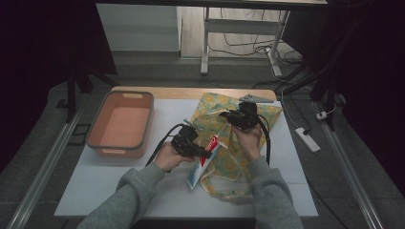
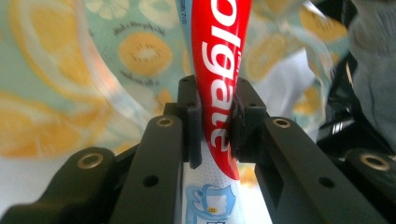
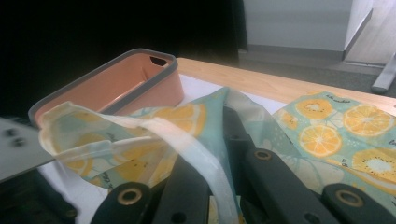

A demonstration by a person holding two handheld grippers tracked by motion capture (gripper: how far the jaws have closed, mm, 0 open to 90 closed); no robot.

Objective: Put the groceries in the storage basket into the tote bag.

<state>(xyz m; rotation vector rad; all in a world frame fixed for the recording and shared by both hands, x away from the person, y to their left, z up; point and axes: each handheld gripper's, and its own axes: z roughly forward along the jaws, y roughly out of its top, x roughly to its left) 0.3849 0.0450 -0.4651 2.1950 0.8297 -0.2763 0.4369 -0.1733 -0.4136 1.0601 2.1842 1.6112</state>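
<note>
A red, white and blue toothpaste box (image 1: pixel 199 168) (image 2: pixel 219 46) lies slanted at the mouth of a lemon-print cloth bag (image 1: pixel 267 114) (image 2: pixel 140 51) on the white table. My left gripper (image 1: pixel 205 153) (image 2: pixel 217 100) is shut on the box's red part, with both pads pressing its sides. My right gripper (image 1: pixel 224 116) (image 3: pixel 218 136) is shut on the bag's rim by its cream strap (image 3: pixel 187 144) and holds that edge lifted off the table. The raised cloth hides one of its fingertips.
An empty orange bin (image 1: pixel 122 125) (image 3: pixel 116 84) with a grey rim stands at the table's left. The white table top (image 1: pixel 119 186) has a wooden strip (image 1: pixel 191 92) along its far edge. A power strip (image 1: pixel 307 139) and cables lie on the floor to the right.
</note>
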